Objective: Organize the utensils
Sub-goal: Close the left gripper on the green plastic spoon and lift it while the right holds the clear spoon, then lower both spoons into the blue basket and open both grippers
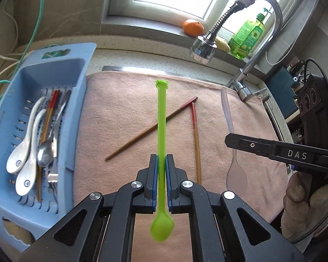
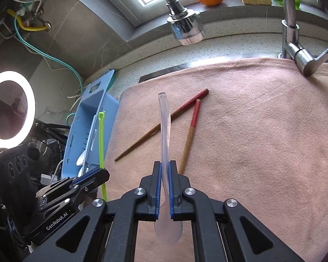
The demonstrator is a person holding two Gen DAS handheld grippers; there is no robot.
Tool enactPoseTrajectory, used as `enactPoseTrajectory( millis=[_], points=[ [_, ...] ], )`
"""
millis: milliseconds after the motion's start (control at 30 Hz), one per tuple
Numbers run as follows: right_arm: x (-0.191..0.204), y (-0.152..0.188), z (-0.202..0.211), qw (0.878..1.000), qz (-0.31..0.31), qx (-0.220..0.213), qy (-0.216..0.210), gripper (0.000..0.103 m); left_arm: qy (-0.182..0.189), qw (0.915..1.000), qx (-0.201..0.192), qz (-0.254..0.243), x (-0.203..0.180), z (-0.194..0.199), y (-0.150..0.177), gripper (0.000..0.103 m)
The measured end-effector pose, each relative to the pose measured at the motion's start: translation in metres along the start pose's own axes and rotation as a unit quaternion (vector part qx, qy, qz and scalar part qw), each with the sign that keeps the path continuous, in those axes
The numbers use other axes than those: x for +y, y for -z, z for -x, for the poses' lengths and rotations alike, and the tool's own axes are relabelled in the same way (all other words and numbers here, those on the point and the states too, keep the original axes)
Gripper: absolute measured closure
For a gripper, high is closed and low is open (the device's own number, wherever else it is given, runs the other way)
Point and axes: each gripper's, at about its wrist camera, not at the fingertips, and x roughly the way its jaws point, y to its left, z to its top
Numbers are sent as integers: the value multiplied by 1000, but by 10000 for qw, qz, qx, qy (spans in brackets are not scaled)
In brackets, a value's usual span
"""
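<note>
Left wrist view: mounted behind left gripper (image 1: 161, 168), facing forward and down over pink towel (image 1: 124, 100) toward window; blue drainer basket (image 1: 81, 76) close at left. Right wrist view: behind right gripper (image 2: 165, 174), same heading, basket farther left. Shared: towel, chopsticks (image 2: 189, 131), faucet (image 2: 185, 28), orange (image 1: 192, 27).

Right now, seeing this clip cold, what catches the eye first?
The left tongs grip a lime-green plastic spoon by its handle, held above the pink towel. The right tongs clamp a clear plastic spoon the same way. Two red-tipped chopsticks lie on the towel, right of the blue utensil basket.
</note>
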Motion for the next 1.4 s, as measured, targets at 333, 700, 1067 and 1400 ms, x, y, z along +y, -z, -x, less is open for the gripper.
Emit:
enactPoseTrajectory(
  millis=[333,700,1067,1400],
  points=[
    [77,-11,-18,9979,465,-106,-433,97,-453,9960,-527,565,70,44,-7,97],
    [160,-21,-60,9931,896,32,-760,97,-781,9904,-653,937,125,61,-6,97],
    [197,-21,-98,9901,1109,331,-795,95,-818,9889,-574,1101,151,62,-5,97],
    [196,-23,-100,9894,1223,338,-701,94,-929,9871,-521,1192,158,60,-5,92]
  ],
)
